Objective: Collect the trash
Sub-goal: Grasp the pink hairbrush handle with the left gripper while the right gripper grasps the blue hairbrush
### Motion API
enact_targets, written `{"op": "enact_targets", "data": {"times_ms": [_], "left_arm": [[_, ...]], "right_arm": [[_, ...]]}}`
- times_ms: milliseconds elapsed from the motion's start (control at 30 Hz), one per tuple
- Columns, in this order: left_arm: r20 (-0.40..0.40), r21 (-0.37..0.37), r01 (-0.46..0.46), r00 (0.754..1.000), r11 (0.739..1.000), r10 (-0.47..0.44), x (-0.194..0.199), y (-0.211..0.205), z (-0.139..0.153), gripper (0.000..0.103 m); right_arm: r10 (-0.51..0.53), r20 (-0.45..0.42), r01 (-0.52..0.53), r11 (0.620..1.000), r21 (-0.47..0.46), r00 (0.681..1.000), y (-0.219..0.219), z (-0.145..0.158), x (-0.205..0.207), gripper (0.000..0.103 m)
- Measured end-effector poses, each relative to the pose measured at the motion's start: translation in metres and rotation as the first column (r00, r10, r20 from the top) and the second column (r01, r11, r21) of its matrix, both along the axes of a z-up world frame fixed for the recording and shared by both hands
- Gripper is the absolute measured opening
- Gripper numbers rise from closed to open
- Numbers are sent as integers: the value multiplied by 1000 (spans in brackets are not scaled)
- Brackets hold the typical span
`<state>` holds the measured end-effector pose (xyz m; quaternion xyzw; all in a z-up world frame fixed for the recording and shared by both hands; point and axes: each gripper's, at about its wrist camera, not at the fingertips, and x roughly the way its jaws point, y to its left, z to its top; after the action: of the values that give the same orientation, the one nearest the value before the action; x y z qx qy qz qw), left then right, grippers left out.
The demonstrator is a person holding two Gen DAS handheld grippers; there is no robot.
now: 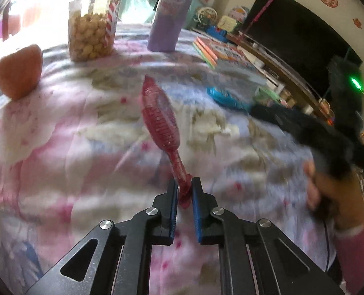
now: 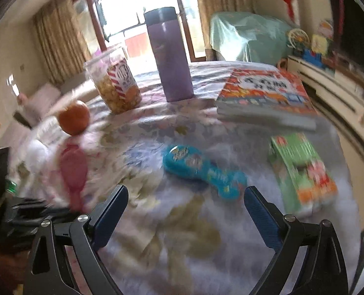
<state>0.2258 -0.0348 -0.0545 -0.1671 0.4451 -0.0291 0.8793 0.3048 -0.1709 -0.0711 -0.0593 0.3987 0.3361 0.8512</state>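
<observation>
Left gripper (image 1: pixel 185 191) pinched tight on handle end of pink hairbrush (image 1: pixel 159 115), which lies on the floral cloth (image 1: pixel 59 159). Right gripper (image 2: pixel 185 206) spread wide, empty, above cloth; blue brush (image 2: pixel 201 172) just beyond. Farther: orange (image 2: pixel 74 120), popcorn tub (image 2: pixel 115 86), purple flask (image 2: pixel 171 56).

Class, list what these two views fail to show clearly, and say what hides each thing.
- Left wrist view: the pink brush handle end, covered by the left gripper pads.
- Right wrist view: the book title, smeared by motion blur.
- Left wrist view: the purple flask top, cut by the frame's edge.
</observation>
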Motion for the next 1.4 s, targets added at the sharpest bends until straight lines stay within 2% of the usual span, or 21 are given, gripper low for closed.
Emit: {"op": "enact_targets", "data": {"times_ms": [100, 167, 233, 267, 333, 400, 500, 533, 600, 633, 667, 733, 800, 867, 900, 1000, 1067, 1167, 1200, 1233, 1400], "left_arm": [[-13, -39, 22, 1000, 999, -22, -8, 8, 2, 10], [-19, -59, 29, 999, 998, -31, -10, 12, 4, 10], [-18, -50, 17, 1000, 999, -18, -12, 15, 7, 10], [-18, -50, 13, 1000, 999, -14, -13, 16, 7, 10], [-23, -45, -9, 1000, 999, 8, -14, 18, 7, 15], [-23, -30, -30, 999, 999, 29, -18, 18, 7, 23], [-11, -4, -55, 998, 998, 55, -19, 12, 8, 36], [-8, 7, -62, 998, 998, 62, -18, 9, 8, 44], [6, 44, -83, 997, 996, 82, -19, 5, 10, 52], [12, 68, -98, 995, 993, 98, -19, 2, 10, 54], [14, 79, -107, 994, 991, 106, -18, 1, 9, 54], [16, 84, -124, 992, 989, 124, -14, -2, 6, 53], [31, 96, -138, 990, 986, 136, -11, -6, 4, 52], [43, 123, -145, 989, 982, 140, -9, -10, 3, 38], [42, 130, -143, 989, 981, 139, -8, -11, 1, 24], [47, 112, -138, 990, 984, 133, -7, -11, 0, 17], [53, 97, -133, 990, 986, 128, -9, -8, 2, 14], [65, 66, -123, 991, 990, 119, -14, -7, 5, 7], [70, 62, -121, 991, 991, 117, -16, -7, 6, 5], [77, 55, -115, 991, 992, 111, -18, -8, 9, 4], [93, 19, -73, 993, 997, 71, -26, -20, 14, 2]], "right_arm": [[35, 20, -33, 995, -92, 999, 19, -8, 13, 93], [54, 35, -47, 984, -169, 998, 29, -16, 17, 86], [59, 8, -55, 975, -214, 998, 35, -25, 23, 63], [59, -20, -62, 978, -198, 998, 33, -28, 26, 61], [39, -41, -45, 987, -156, 998, 25, -27, 27, 34], [17, -84, -26, 995, -98, 996, 14, -24, 24, 31], [11, -147, -13, 1000, -17, 989, 1, -19, 11, 14], [8, -165, -7, 1000, 4, 986, -3, -18, 6, 14], [7, -205, 4, 999, 54, 979, -13, -16, -6, 13], [1, -228, 17, 997, 77, 974, -20, -17, -15, 7], [-4, -240, 25, 996, 84, 971, -22, -18, -21, 6], [-2, -241, 24, 996, 88, 971, -24, -19, -32, 7], [-16, -215, 29, 998, 56, 976, -21, -20, -40, 12], [-27, -198, 38, 998, 52, 980, -17, -21, -43, 14], [-36, -194, 48, 997, 55, 980, -15, -20, -42, 17], [-43, -190, 58, 995, 77, 981, -10, -20, -39, 31], [-56, -181, 71, 994, 79, 982, -6, -21, -37, 31], [-83, -194, 104, 989, 101, 977, -10, -23, -35, 26], [-96, -198, 119, 987, 105, 975, -13, -23, -35, 17], [-104, -201, 128, 986, 110, 974, -16, -23, -37, 14], [-118, -209, 149, 978, 144, 971, -32, -19, -51, 6]]}}
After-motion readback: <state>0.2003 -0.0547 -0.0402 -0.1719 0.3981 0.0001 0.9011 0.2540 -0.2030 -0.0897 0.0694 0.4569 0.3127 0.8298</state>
